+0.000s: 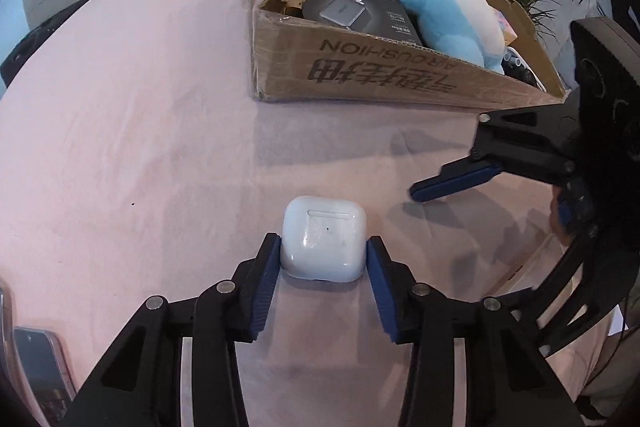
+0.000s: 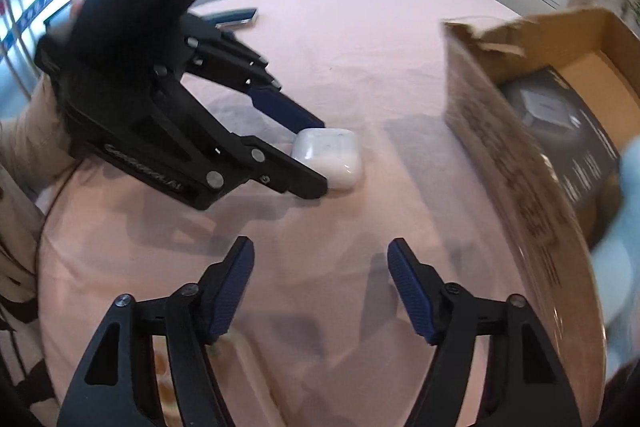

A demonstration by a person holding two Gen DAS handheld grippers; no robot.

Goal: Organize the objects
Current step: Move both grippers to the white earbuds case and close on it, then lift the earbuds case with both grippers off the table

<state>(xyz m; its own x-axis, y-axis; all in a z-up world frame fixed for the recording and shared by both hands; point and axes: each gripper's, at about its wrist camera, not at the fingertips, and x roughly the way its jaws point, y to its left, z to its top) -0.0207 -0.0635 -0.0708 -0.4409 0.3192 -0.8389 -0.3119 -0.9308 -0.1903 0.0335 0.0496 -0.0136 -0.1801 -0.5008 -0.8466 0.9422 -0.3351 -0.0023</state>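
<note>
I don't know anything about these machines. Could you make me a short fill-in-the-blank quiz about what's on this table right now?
1. The left claw has its two fingers on either side of a white ____.
2. The right claw is open and holds ____.
3. The blue plush toy lies inside a ____ box.
4. The earbud case rests on a ____ tablecloth.

Missing words: earbud case; nothing; cardboard; pink
</note>
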